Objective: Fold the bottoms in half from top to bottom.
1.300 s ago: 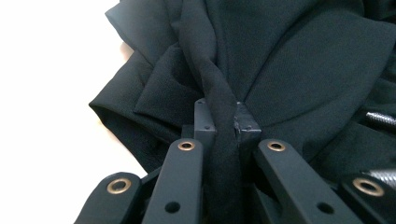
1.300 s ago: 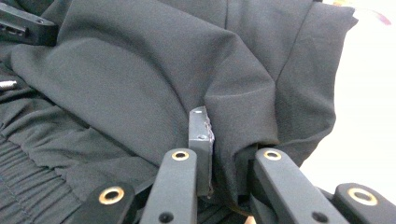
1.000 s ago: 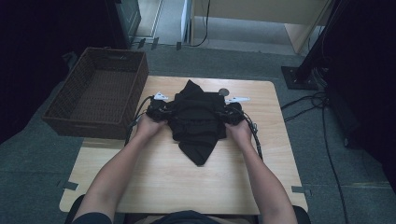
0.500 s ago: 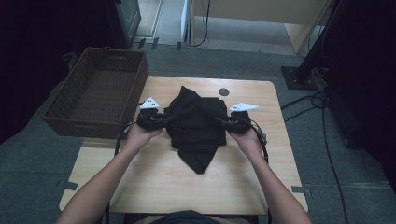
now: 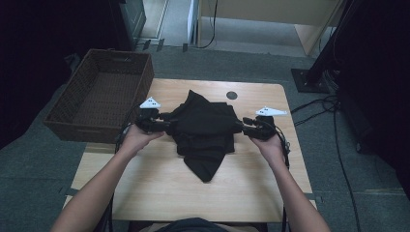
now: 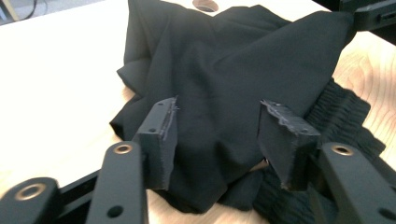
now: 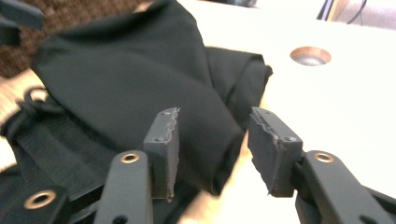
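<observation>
Where things lie, left to right, as the high view shows them:

Wicker basket [image 5: 99, 94]: sits at the table's far left corner, overhanging the edge, same place as in the earlier frames.

Left gripper [image 5: 167, 126]: held level at the left edge of the black garment, pointing right. A second ago it sat farther in, over the cloth; it has since drawn out to the left. Its jaws have just been opening and now stand spread. In the left gripper view [image 6: 217, 135] the fabric lies between and behind the two pads, but they do not press on it.

Black garment [image 5: 205, 130]: a folded heap in the middle of the wooden table [image 5: 145, 188], one corner pointing toward the person. It is wider across than a second ago, its left and right edges pulled out toward the grippers. The left gripper view shows smooth cloth [image 6: 233, 74] over a ribbed part at the right.

Right gripper [image 5: 240, 126]: level at the garment's right edge, pointing left; it too has moved outward since the earlier frames. Its jaws have just been opening and are apart; in the right gripper view [image 7: 212, 140] a fold of the cloth [image 7: 130, 79] sits between the pads, unpinched.

Table hole [image 5: 231, 95]: just beyond the garment, unchanged.
</observation>
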Tool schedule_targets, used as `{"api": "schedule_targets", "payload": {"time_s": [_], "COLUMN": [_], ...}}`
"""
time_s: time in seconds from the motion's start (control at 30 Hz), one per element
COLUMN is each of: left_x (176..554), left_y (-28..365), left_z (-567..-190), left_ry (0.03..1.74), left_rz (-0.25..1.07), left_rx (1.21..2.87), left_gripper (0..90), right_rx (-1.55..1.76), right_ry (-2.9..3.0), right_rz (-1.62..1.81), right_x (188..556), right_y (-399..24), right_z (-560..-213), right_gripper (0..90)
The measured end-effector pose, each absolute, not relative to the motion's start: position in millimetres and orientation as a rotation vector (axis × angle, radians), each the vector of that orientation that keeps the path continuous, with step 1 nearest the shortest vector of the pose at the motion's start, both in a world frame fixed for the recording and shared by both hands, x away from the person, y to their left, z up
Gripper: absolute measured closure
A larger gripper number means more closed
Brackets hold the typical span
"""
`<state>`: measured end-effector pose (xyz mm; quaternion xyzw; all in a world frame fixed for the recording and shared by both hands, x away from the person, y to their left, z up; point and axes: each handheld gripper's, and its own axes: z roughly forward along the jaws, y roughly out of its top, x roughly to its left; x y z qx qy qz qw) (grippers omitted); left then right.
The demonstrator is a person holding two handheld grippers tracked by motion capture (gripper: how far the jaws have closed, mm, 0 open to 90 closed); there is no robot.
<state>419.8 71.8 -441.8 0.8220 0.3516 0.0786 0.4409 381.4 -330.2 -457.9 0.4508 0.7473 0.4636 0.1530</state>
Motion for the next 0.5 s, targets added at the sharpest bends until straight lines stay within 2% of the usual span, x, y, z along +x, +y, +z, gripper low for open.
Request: {"api": "schedule_targets", "payload": {"time_s": [0.13, 0.3, 0.37, 0.5], "left_x": [428.6, 436.0, 437.0, 436.7], "left_y": [61.3, 51.5, 49.7, 50.2], "left_z": [-451.7, -475.4, -482.3, -491.9], "left_ry": [0.878, 0.900, 0.903, 0.888], "left_rz": [0.163, 0.139, 0.127, 0.107], "left_rx": [2.056, 2.109, 2.123, 2.119], "left_gripper": [44.1, 45.3, 49.3, 64.2], "right_rx": [1.286, 1.287, 1.294, 1.296], "right_ry": [2.148, 2.203, 2.229, 2.283], "right_rz": [1.397, 1.385, 1.369, 1.305], "right_x": [391.9, 406.6, 410.5, 413.6], "right_y": [-319.5, -298.6, -293.0, -283.4], "right_z": [-454.8, -471.9, -480.0, -493.6], "right_gripper": [48.5, 45.7, 47.3, 51.6]}}
